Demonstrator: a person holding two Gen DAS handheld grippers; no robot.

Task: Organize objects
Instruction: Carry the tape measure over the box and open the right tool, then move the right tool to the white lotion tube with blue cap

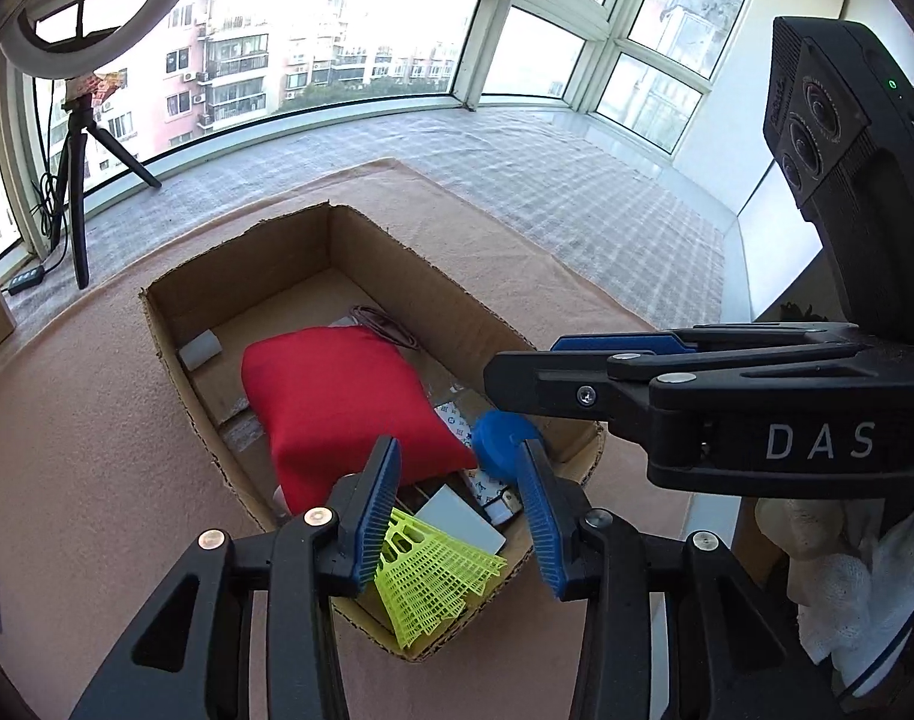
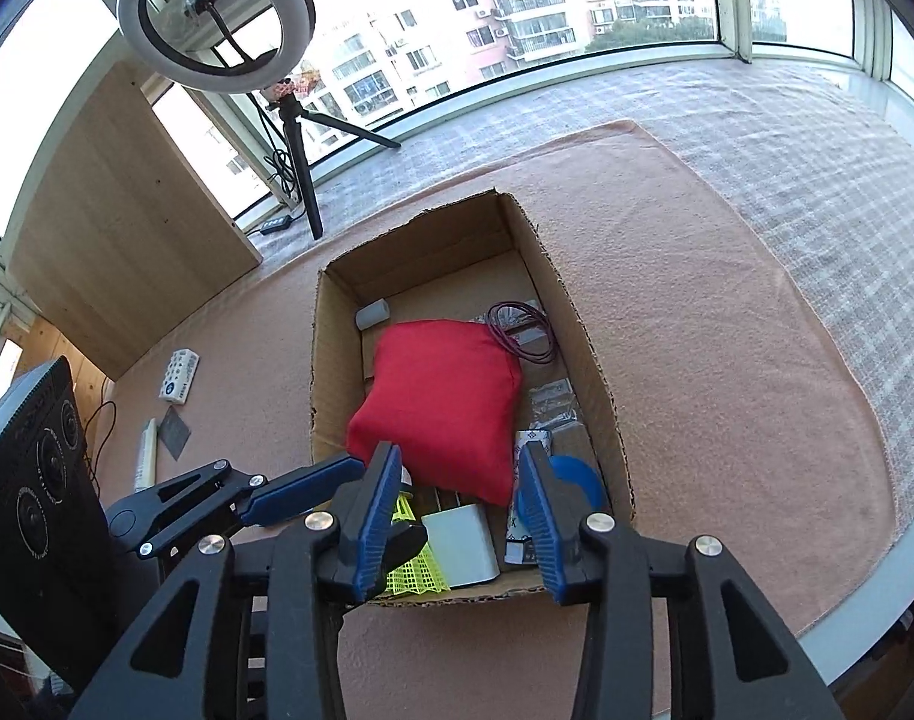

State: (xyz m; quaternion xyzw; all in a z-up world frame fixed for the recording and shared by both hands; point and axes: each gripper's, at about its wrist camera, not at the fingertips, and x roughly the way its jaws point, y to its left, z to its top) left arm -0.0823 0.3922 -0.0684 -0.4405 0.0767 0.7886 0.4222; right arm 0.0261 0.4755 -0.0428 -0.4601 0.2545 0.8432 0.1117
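An open cardboard box [image 1: 174, 324] [image 2: 601, 372] sits on a pink mat. Inside it lie a red cushion [image 1: 342, 402] [image 2: 444, 402], a blue round lid [image 1: 505, 438] [image 2: 571, 474], a pale grey box [image 1: 463, 519] [image 2: 463, 552], a white roll [image 1: 200, 349] and a dark red cable [image 2: 526, 330]. A yellow plastic shuttlecock [image 1: 432, 582] [image 2: 417, 576] rests in the near corner. My left gripper [image 1: 457, 450] hangs open just above the shuttlecock, gripping nothing. My right gripper [image 2: 460, 450] [image 1: 517, 360] hovers open over the box's near end, empty.
On the mat [image 2: 727, 360] left of the box lie a white patterned pack [image 2: 179, 375], a grey card [image 2: 173, 432] and a white stick [image 2: 146, 456]. A ring light on a tripod [image 2: 216, 18] and a wooden panel [image 2: 114, 222] stand by the window.
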